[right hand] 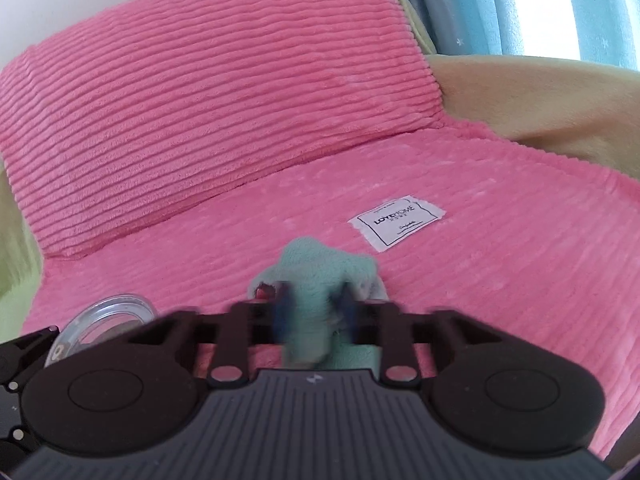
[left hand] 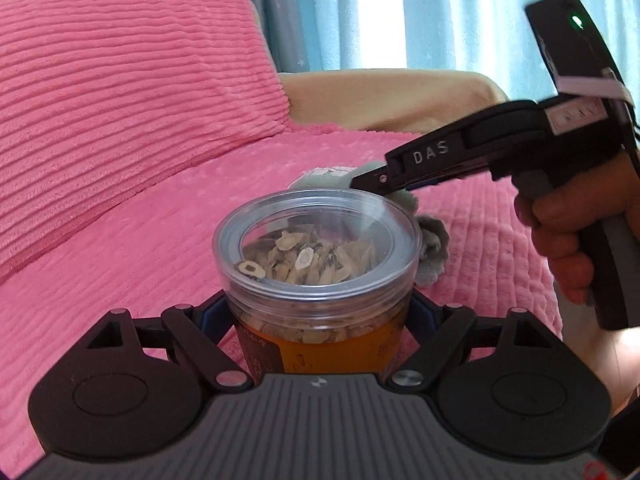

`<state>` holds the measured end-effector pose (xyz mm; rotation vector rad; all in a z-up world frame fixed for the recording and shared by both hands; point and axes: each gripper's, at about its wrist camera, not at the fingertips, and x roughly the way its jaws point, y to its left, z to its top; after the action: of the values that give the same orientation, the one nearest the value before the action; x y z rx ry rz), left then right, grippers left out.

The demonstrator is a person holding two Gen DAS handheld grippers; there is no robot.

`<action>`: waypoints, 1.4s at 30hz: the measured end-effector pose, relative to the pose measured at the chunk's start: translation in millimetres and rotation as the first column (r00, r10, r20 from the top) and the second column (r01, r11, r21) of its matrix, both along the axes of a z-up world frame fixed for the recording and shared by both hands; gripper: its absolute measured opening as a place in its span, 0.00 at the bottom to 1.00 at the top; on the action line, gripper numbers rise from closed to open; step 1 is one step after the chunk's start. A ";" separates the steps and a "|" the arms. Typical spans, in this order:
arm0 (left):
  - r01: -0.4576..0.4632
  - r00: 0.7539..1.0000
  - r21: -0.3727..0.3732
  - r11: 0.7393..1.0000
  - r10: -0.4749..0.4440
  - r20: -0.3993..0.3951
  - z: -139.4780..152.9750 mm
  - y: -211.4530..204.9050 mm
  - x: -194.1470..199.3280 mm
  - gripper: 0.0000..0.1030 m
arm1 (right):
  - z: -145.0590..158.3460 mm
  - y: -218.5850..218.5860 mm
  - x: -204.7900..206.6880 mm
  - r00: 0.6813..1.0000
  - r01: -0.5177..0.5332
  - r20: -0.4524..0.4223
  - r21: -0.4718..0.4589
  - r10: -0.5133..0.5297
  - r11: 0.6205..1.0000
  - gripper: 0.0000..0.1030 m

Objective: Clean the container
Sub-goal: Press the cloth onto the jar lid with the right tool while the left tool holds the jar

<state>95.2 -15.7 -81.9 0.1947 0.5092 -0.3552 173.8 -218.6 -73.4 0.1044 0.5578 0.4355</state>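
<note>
— What can be read, starting at the left?

— On the container [left hand: 316, 280] itself, little: its orange label [left hand: 332, 350] carries small print too fine to make out. It is a clear plastic jar with a clear lid [left hand: 316, 236], filled with pale sliced pieces. Further right, the right tongs [left hand: 360, 181] carry raised letters "DAS" on the side. In the right wrist view a white tag [right hand: 397, 225] sewn on the pink blanket [right hand: 480, 280] reads "LOVEHOME"; the lines under it are too small.

— How are the tongs placed?

— The left tongs [left hand: 320, 312] are clamped on the container just below the lid, one finger at each side, holding it upright above the blanket. The right tongs reach in from the right, tilted down to the left, tips at the lid's far rim. They are closed on a pale green cloth [right hand: 316, 280], which bunches out in front of the fingers and hangs behind the jar. A hand [left hand: 576, 236] wraps the right handle at the right edge of the left wrist view; a green light [left hand: 577, 22] glows on the unit above it.

— And the room around?

— The blanket covers a sofa seat. A ribbed pink cushion [left hand: 120, 92] rises at the back left, a beige armrest [left hand: 392, 96] at the back right, blue curtains [left hand: 460, 12] behind. The blanket around the white tag lies bare. In the right wrist view, the lid [right hand: 108, 312] shows at the lower left, beside the right tongs [right hand: 316, 312].
</note>
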 end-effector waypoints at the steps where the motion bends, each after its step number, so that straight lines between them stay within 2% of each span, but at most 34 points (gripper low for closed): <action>1: 0.007 1.000 0.007 1.000 -0.007 0.002 -0.3 -0.4 0.3 0.83 | 1.8 0.1 -0.7 1.000 -0.002 0.004 0.004 0.002 1.000 0.12; 6: 0.022 1.000 0.008 1.000 -0.022 0.005 -1.7 -0.3 1.9 0.83 | 27.4 -5.5 -18.2 0.993 -0.108 0.051 0.106 0.103 0.988 0.12; 9: 0.024 1.000 0.014 1.000 -0.024 0.008 -2.4 -1.6 1.5 0.83 | 37.8 -5.8 -31.0 0.974 -0.228 0.056 0.176 0.222 0.958 0.12; 12: 0.025 1.000 0.013 1.000 -0.025 0.008 -3.3 -2.2 1.1 0.83 | 36.4 5.0 -38.6 0.941 -0.337 0.038 0.154 0.335 0.929 0.12; 16: 0.027 1.000 0.015 1.000 -0.027 0.007 -5.1 -3.1 1.3 0.83 | 33.1 17.9 -45.2 0.920 -0.391 0.037 0.052 0.390 0.919 0.12; 20: 0.033 0.999 0.014 0.999 -0.033 0.001 -6.5 -3.3 2.2 0.83 | 37.1 15.5 -47.9 0.900 -0.436 0.001 0.038 0.436 0.899 0.12; 26: 0.044 0.999 0.012 0.999 -0.044 0.008 -8.2 -2.0 1.2 0.83 | 31.9 14.0 -55.7 0.843 -0.522 -0.055 0.153 0.534 0.839 0.12; 28: 0.042 0.999 0.011 0.999 -0.042 0.010 -9.2 -1.8 0.6 0.83 | 28.8 18.8 -56.2 0.836 -0.529 -0.061 0.181 0.546 0.829 0.12; 32: 0.041 0.999 0.015 0.999 -0.041 0.014 -10.7 -3.3 0.8 0.83 | 27.6 32.1 -54.6 0.848 -0.514 -0.040 0.178 0.528 0.839 0.10; 36: 0.043 0.999 0.008 0.999 -0.043 0.016 -11.9 -3.2 1.8 0.83 | 30.9 46.9 -54.3 0.886 -0.463 0.028 0.075 0.462 0.883 0.09; 38: 0.045 0.999 0.008 0.999 -0.045 0.022 -12.5 -3.9 1.9 0.83 | 32.1 45.4 -50.5 0.908 -0.418 0.042 0.057 0.416 0.907 0.09; 42: 0.049 0.998 0.014 0.999 -0.049 0.031 -13.5 -5.5 1.3 0.83 | 31.1 37.8 -42.4 0.923 -0.386 0.036 0.083 0.384 0.919 0.09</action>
<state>96.5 -21.2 -95.5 0.2253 0.4764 -0.3961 131.4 -180.8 -42.3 0.0743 0.5408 0.8458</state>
